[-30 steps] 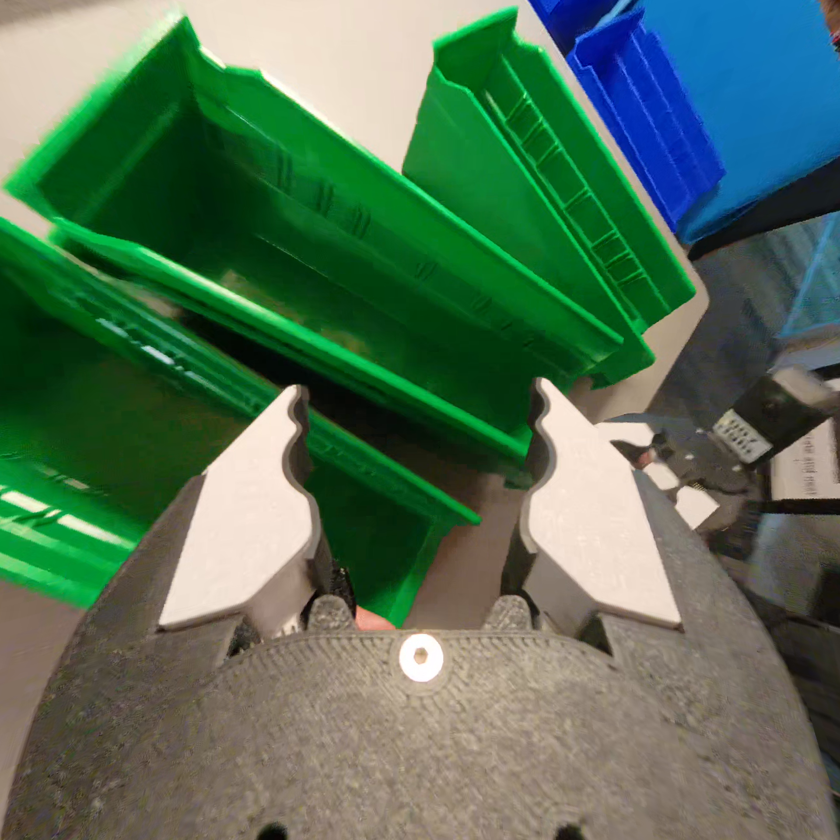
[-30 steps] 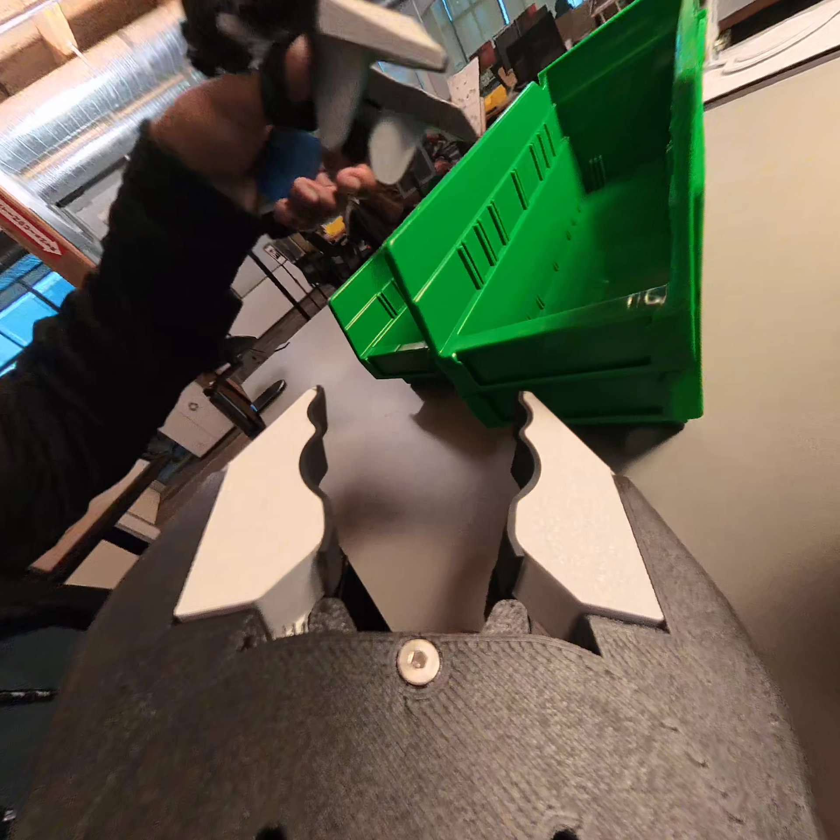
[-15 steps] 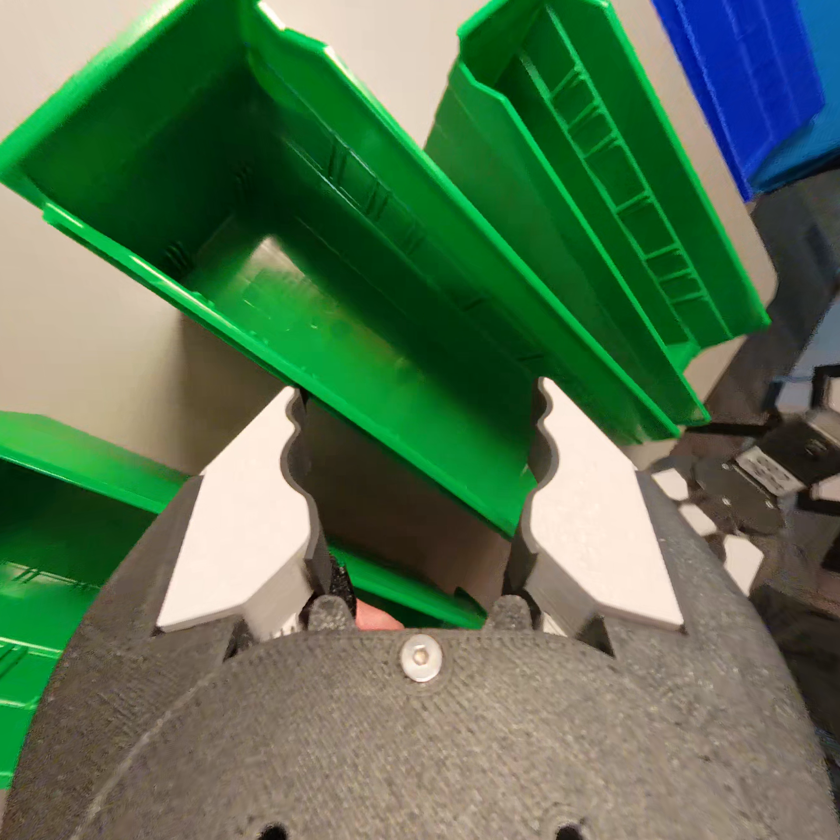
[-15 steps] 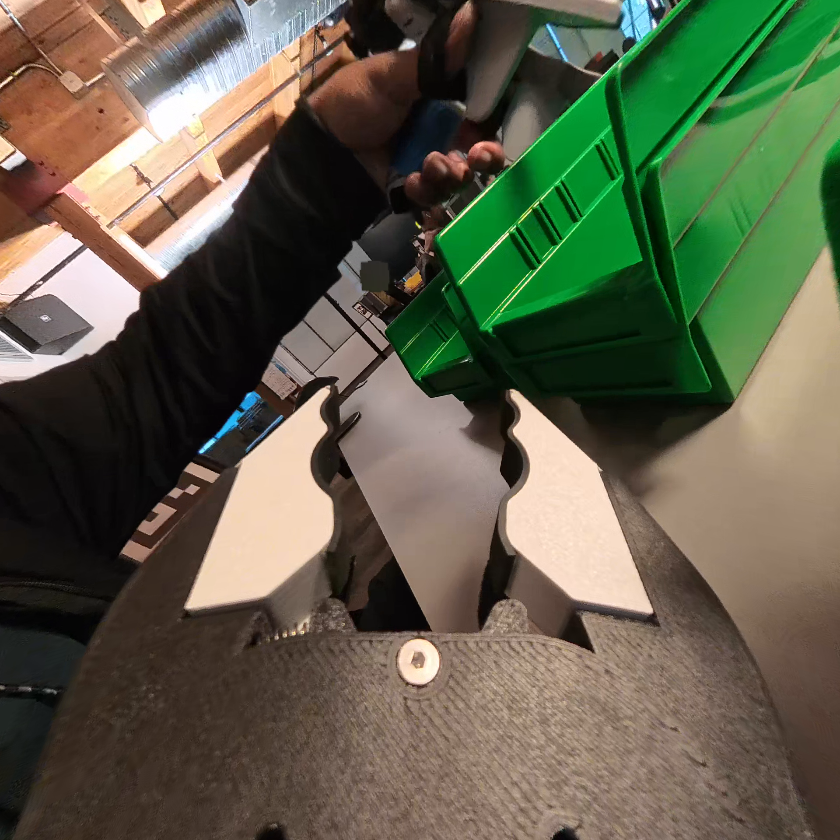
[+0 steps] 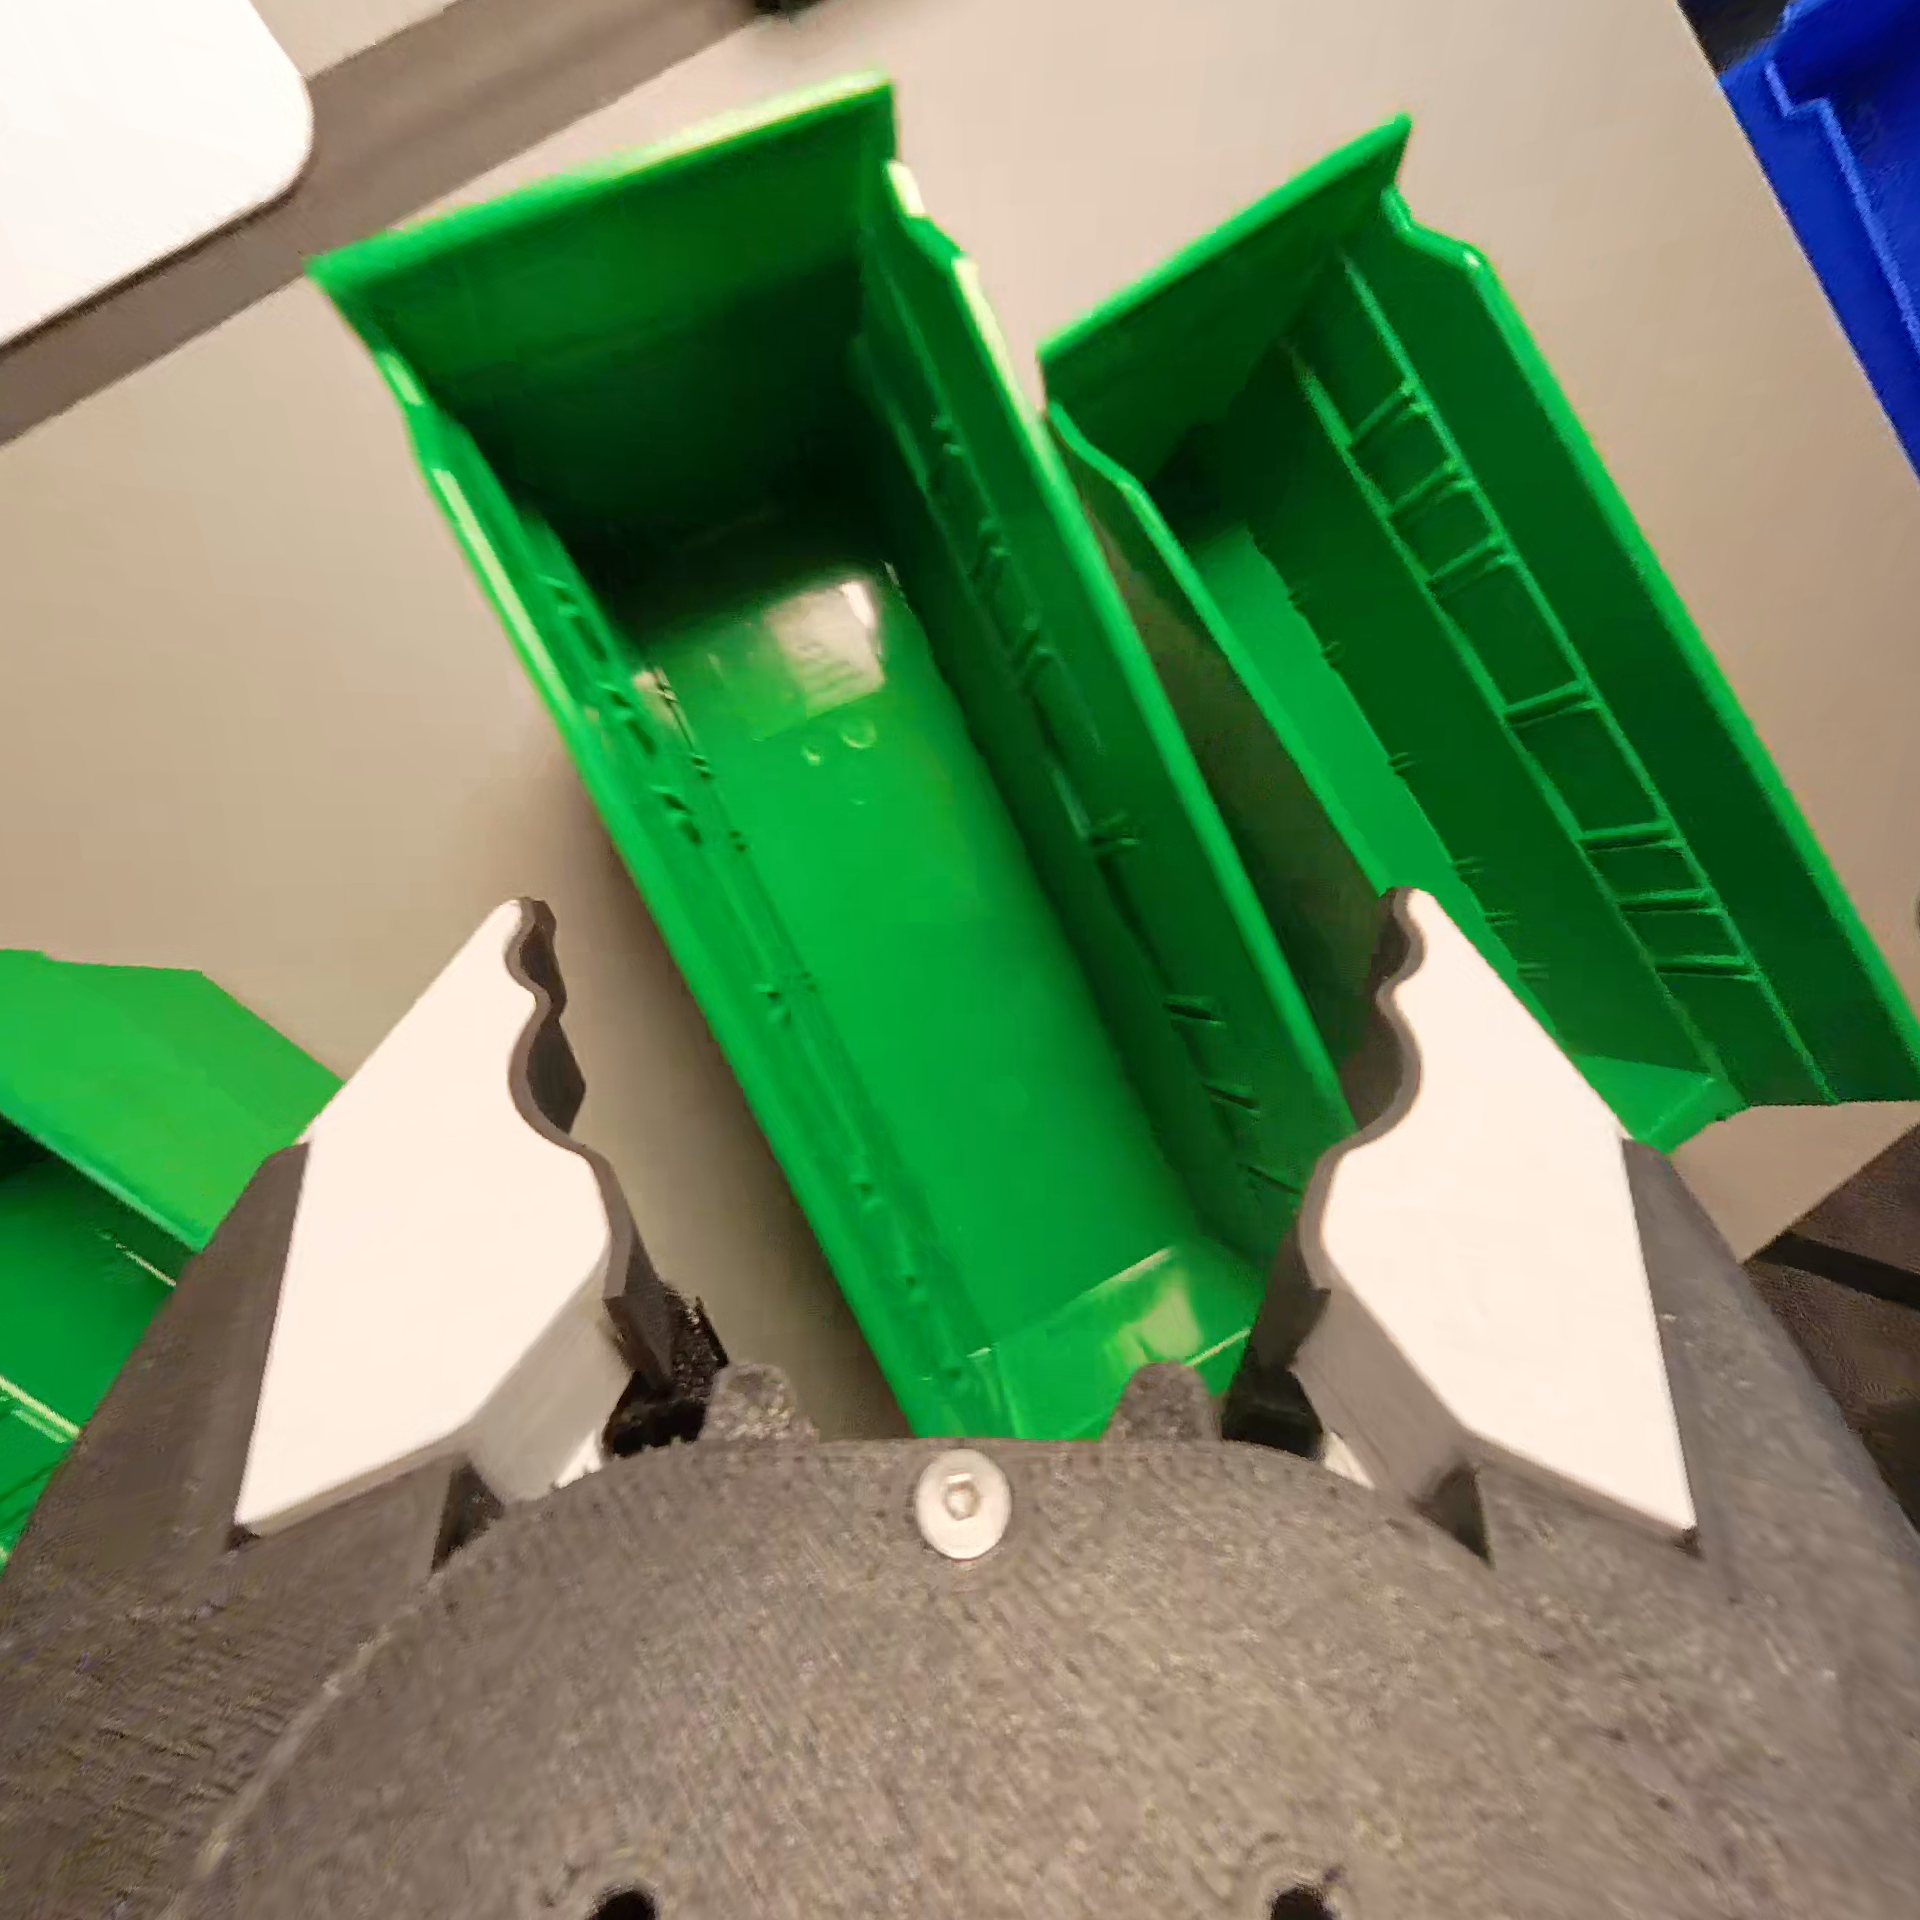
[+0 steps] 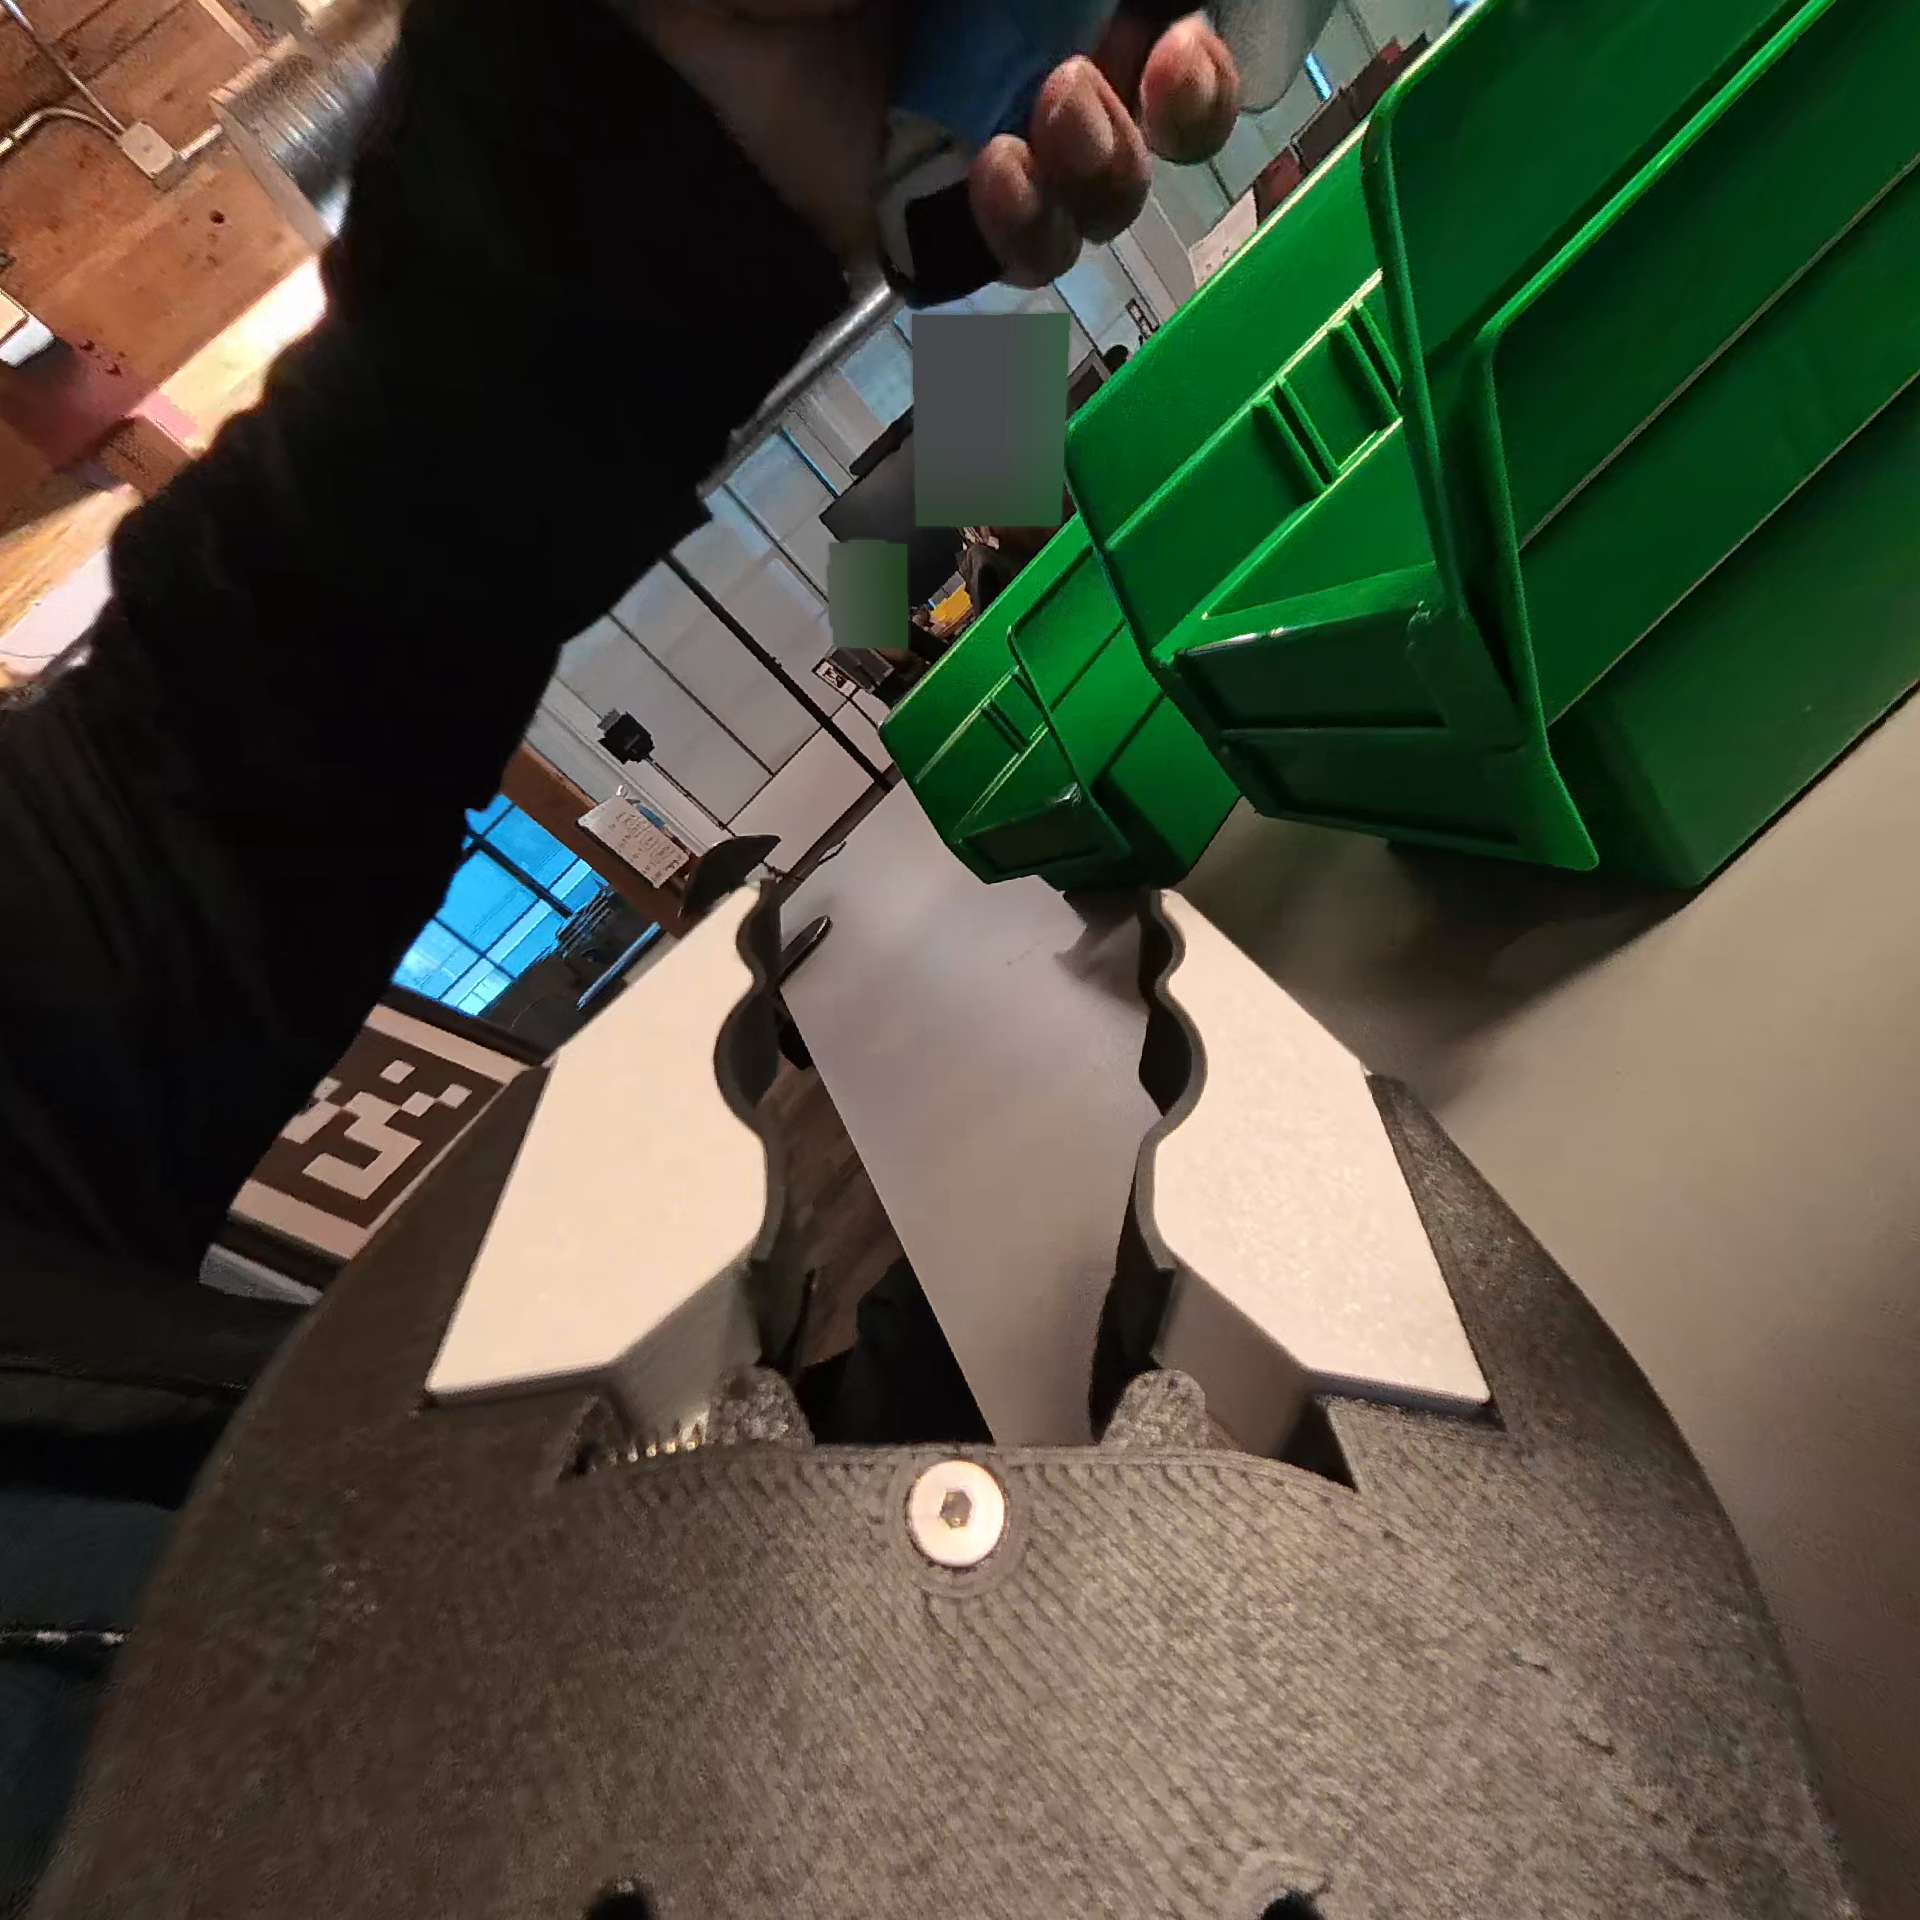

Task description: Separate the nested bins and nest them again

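left gripper [image 5: 966, 925] jaws spread wider, green bin [image 5: 894, 831] seemingly now lying between them

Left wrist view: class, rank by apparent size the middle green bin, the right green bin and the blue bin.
1. Middle green bin
2. Right green bin, though it lies farther off
3. Blue bin, cut by the frame edge, so its rank is unsure

Black textured gripper [image 5: 961, 925], pale wavy-edged fingers [image 5: 436, 1195], black sleeve [image 6: 364, 571].

A workshop or industrial loft — exposed metal ductwork [image 6: 301, 156], brick wall [image 6: 94, 239], big windows [image 6: 488, 935] beyond.
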### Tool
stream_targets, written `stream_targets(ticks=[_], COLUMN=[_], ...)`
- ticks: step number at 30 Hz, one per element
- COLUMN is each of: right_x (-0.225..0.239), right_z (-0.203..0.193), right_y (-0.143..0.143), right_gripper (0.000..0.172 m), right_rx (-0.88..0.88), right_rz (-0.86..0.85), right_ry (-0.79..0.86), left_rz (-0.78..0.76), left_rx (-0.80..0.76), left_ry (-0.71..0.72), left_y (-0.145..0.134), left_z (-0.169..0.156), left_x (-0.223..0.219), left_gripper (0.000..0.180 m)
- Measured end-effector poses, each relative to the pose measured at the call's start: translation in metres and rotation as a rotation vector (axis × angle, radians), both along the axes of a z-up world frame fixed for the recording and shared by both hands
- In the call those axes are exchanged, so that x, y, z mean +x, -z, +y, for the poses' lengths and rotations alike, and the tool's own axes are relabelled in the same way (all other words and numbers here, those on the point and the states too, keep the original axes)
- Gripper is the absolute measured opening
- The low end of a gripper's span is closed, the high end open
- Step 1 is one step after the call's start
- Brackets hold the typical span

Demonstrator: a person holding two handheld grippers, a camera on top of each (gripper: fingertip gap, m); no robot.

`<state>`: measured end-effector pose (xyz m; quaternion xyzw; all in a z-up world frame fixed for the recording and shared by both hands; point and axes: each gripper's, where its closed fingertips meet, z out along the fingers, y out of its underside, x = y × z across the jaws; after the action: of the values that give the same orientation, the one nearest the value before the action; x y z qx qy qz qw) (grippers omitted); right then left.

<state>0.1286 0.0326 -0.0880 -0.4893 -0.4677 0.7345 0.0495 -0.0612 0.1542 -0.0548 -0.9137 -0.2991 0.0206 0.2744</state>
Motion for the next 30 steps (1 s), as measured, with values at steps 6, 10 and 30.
stream_targets(ticks=[6, 10, 30], right_x=[-0.001, 0.0, 0.002], right_z=[-0.002, -0.001, 0.001], right_y=[0.003, 0.003, -0.001], right_gripper=[0.069, 0.068, 0.066], right_rx=[-0.003, -0.004, -0.028], right_rz=[-0.025, -0.017, 0.008], right_ry=[-0.021, -0.02, -0.019], left_rz=[0.104, 0.071, 0.018], left_rx=[-0.126, -0.145, -0.167], left_ry=[-0.001, -0.012, -0.017], left_y=[0.021, 0.026, 0.013], left_z=[0.008, 0.003, -0.02], left_x=[0.0, -0.001, -0.003], left_gripper=[0.144, 0.137, 0.1])
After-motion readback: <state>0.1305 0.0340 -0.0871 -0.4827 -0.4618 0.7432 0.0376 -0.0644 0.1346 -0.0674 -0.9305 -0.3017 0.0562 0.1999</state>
